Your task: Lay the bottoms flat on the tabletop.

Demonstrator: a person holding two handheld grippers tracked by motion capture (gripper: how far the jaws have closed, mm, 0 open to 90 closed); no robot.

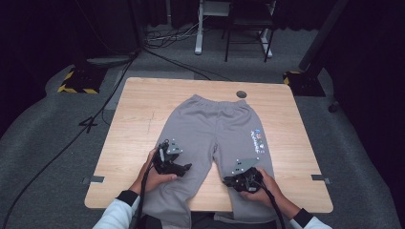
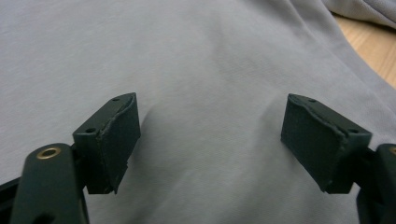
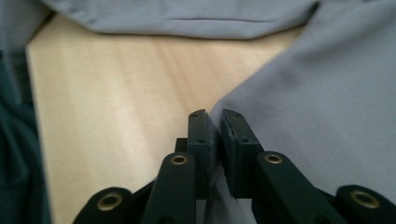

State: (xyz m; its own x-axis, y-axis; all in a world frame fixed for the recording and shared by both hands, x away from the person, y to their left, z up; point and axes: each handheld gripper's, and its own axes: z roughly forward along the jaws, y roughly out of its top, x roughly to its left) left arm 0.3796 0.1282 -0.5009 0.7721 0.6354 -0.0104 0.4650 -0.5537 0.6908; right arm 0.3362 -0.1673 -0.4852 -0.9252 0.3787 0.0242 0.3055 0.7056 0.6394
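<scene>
I saw soft grey fabric trousers (image 1: 217, 136) lying flat mid-bench, legs toward six o'clock. My right gripper (image 3: 214, 122) was clenched on the limp right leg's inner hem; my left gripper (image 2: 210, 135) hovered released over the left leg. Light cloth, best pinched at its edges.
</scene>
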